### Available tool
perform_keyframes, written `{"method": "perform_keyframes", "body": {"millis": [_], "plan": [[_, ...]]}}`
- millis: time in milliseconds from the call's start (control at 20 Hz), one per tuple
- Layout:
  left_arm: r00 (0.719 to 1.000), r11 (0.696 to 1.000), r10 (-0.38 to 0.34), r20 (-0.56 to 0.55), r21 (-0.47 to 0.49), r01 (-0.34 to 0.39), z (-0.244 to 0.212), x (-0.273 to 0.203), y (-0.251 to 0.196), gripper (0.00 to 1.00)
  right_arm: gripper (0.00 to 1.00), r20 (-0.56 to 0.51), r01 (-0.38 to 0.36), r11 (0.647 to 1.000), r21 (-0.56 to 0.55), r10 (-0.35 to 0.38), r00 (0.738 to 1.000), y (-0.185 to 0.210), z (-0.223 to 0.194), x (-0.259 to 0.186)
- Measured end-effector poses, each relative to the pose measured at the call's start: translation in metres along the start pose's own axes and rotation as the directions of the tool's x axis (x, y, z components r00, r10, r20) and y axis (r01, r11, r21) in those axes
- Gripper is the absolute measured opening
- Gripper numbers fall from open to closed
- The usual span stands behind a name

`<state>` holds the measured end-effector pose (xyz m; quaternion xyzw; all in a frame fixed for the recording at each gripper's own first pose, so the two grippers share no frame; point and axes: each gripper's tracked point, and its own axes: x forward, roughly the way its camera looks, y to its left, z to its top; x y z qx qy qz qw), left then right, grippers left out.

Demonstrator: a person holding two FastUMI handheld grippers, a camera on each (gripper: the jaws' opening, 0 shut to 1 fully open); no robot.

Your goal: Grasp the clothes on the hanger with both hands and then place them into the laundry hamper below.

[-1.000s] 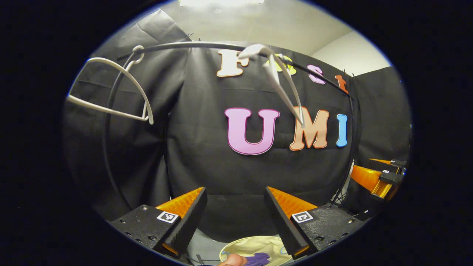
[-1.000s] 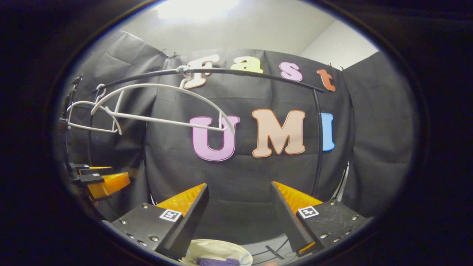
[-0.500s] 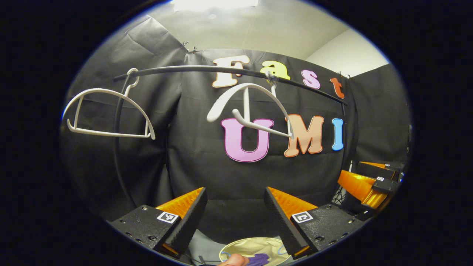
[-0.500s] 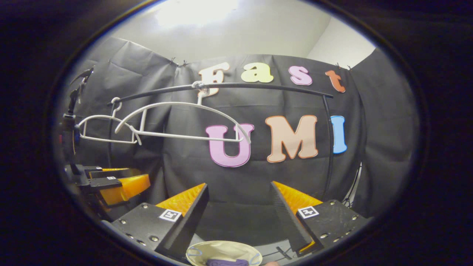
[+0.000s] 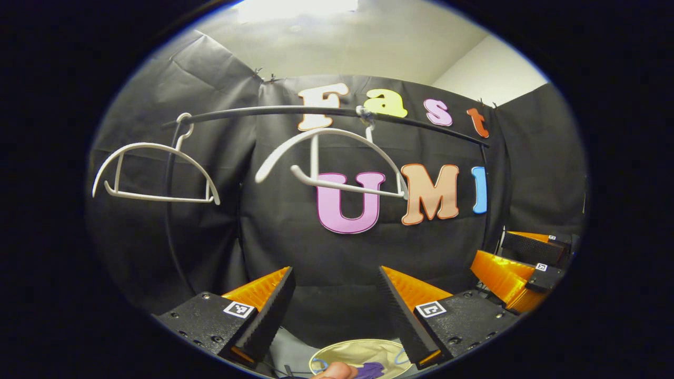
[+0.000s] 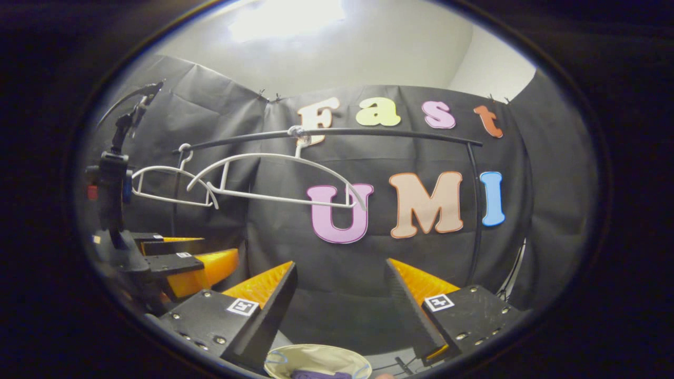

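Observation:
Both white hangers (image 5: 152,146) (image 5: 337,131) hang bare on the black rail (image 5: 253,111). The purple clothes (image 5: 371,368) lie in the cream laundry hamper (image 5: 363,348) at the bottom edge, below my fingers. My left gripper (image 5: 334,316) is open and holds nothing. My right gripper (image 6: 339,310) is also open and holds nothing. In the right gripper view the hamper (image 6: 316,355) holds the purple clothes (image 6: 316,375), and the hangers (image 6: 274,156) (image 6: 158,169) hang from the rail (image 6: 368,131). The left gripper (image 6: 210,247) stands at the left, and the right gripper (image 5: 489,247) at the right.
The rail's black upright posts (image 5: 168,221) (image 6: 476,210) stand at each side of the hamper. A dark stand with a mount (image 6: 113,184) rises at the left in the right gripper view. A fingertip (image 5: 331,371) shows at the bottom edge beside the hamper.
The middle hanger has swung down from edge-on and turned broadside. The rail and hangers sit lower in both views. Each gripper shows more of the other. Both stayed open.

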<state>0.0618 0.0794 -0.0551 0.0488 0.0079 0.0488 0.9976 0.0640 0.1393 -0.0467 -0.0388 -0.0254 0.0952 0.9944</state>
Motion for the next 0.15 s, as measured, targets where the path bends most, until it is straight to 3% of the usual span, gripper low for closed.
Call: {"method": "perform_keyframes", "body": {"millis": [100, 150], "plan": [[1.000, 1.000, 0.001, 0.009, -0.005, -0.001, 0.000, -0.003, -0.012, 0.92, 0.98, -0.005, -0.003, 1.000, 0.001, 0.003, 1.000, -0.013, 0.006, -0.001], [1.000, 1.000, -0.007, 0.010, -0.020, 0.007, 0.000, -0.004, -0.019, 0.92, 0.93, -0.010, -0.005, 1.000, 0.005, 0.005, 1.000, -0.019, 0.006, -0.004]]}}
